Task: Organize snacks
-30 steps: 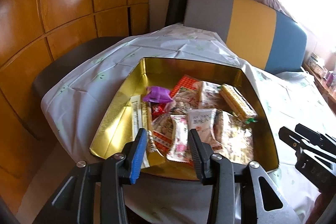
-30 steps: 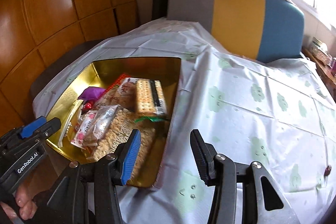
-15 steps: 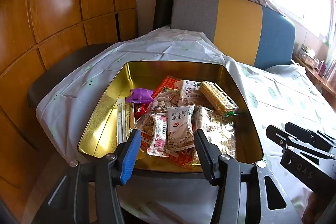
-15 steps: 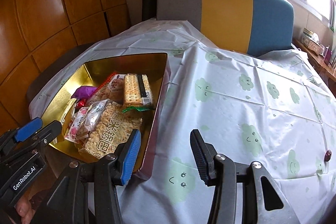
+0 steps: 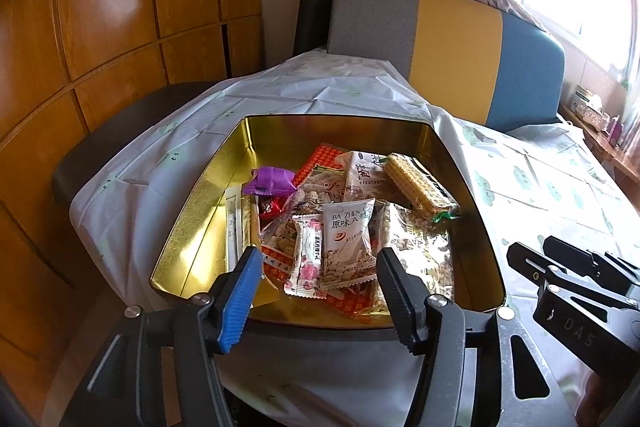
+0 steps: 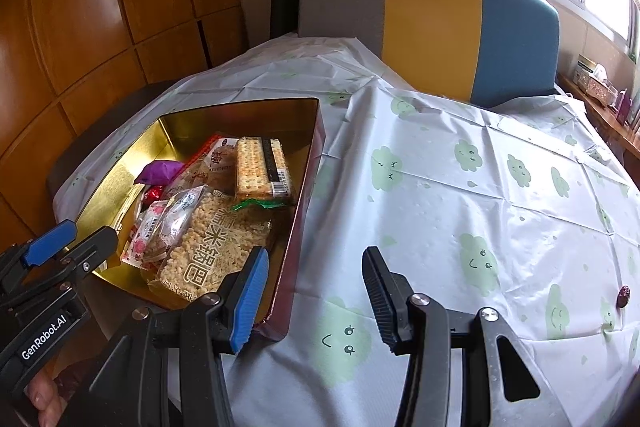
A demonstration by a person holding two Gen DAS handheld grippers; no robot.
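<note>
A gold tin (image 5: 208, 195) sits on the tablecloth and holds several wrapped snacks. Among them are a purple packet (image 5: 269, 181), a cracker pack (image 5: 416, 183), a white nut packet (image 5: 346, 239) and a pink-and-white candy packet (image 5: 306, 259). My left gripper (image 5: 318, 291) hovers at the tin's near edge. Its jaws are opening, and no pad touches the packets lying beyond them. My right gripper (image 6: 316, 291) stands open above the tablecloth, just right of the tin's side wall (image 6: 308, 187), with nothing between its fingers. A rice crisp pack (image 6: 212, 243) lies nearest to it.
A white tablecloth (image 6: 460, 195) with green cloud faces covers the table to the right of the tin. A small dark object (image 6: 623, 295) lies on it at the far right. A grey, yellow and blue chair back (image 6: 432, 23) stands behind the table. Wooden panels (image 5: 104, 7) line the left side.
The left gripper's jaws have spread wider, and the left view has tilted up a little. The white nut packet lies flat in the tin. The right gripper's jaws kept their width.
</note>
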